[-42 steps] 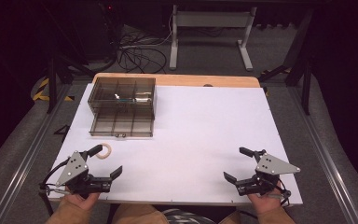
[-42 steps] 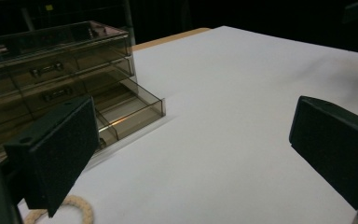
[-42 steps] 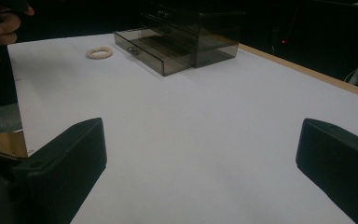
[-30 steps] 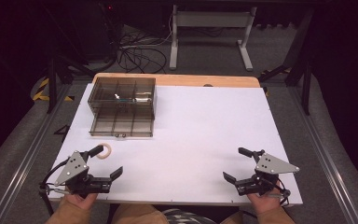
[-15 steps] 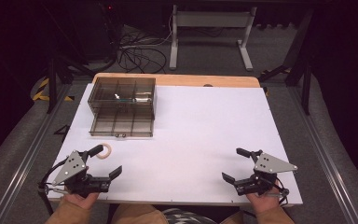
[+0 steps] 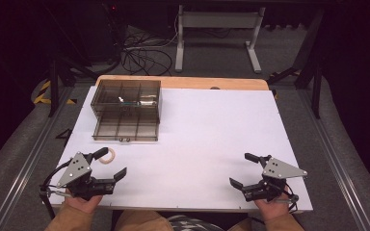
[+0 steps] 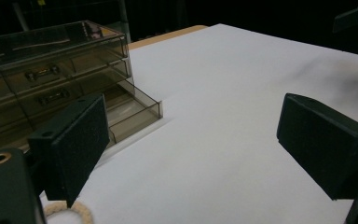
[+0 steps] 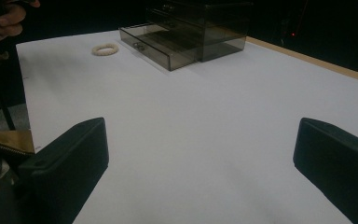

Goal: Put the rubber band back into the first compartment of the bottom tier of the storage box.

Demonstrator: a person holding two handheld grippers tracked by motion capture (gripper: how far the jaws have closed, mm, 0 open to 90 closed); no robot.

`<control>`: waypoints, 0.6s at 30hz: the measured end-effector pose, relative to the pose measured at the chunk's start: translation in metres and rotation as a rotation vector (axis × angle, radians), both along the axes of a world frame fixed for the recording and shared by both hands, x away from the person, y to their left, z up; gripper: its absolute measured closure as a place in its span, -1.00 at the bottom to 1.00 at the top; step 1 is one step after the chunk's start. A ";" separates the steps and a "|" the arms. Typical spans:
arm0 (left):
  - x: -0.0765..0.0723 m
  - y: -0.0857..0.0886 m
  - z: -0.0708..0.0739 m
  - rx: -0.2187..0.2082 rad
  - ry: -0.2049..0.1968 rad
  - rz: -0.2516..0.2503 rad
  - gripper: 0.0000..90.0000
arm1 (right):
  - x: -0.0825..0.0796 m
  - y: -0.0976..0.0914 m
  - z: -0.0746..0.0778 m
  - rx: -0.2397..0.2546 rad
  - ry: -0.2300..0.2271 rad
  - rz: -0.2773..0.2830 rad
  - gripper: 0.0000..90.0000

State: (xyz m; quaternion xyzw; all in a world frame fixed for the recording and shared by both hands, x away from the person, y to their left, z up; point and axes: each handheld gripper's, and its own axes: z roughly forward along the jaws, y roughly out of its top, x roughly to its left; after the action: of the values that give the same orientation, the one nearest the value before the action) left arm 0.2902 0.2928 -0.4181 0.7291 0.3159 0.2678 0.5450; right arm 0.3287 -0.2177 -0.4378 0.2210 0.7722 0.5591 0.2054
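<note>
Left gripper (image 6: pixel 110 164) and right gripper (image 6: pixel 246 169) – both jaws spread wide, empty, low over white table (image 6: pixel 212 130). Small cream ring (image 6: pixel 107 155) beside left gripper, near smoky translucent plastic drawer box (image 6: pixel 126 109) – bottom drawer pulled out.

Your white table (image 6: pixel 207 134) sits in a pretty dark room, with most of the light landing on the tabletop. Along its far edge a strip of bare wood (image 6: pixel 183 83) peeks out. Beyond the table there's grey carpet (image 6: pixel 221 57), a tangle of black cables (image 6: pixel 139 57) and a grey metal stand (image 6: pixel 218 29). Left of the table you've got yellow-black hazard tape (image 6: pixel 42 91) on the floor, and metal rails (image 6: pixel 26 159) run down both sides.
</note>
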 end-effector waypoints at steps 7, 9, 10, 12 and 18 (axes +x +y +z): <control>0.009 0.003 0.007 -0.006 0.025 0.008 -0.79 | 0.000 0.001 0.000 -0.006 0.003 0.003 -0.91; 0.010 0.003 0.007 -0.004 0.024 0.007 -0.79 | 0.000 0.001 0.000 -0.006 0.004 0.003 -0.91; 0.013 0.003 0.009 -0.005 0.027 0.008 -0.79 | 0.000 0.002 -0.001 -0.006 0.004 0.003 -0.91; 0.015 0.004 0.011 -0.005 0.027 0.008 -0.79 | 0.001 0.002 -0.001 -0.010 0.007 0.002 -0.91; 0.023 0.004 0.014 -0.001 0.033 0.008 -0.79 | 0.000 0.001 -0.001 -0.006 0.007 -0.001 -0.91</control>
State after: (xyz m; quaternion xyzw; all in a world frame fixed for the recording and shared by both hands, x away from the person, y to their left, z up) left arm 0.3128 0.2970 -0.4041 0.7318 0.3277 0.2579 0.5390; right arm 0.3291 -0.2169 -0.4390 0.2226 0.7744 0.5561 0.2036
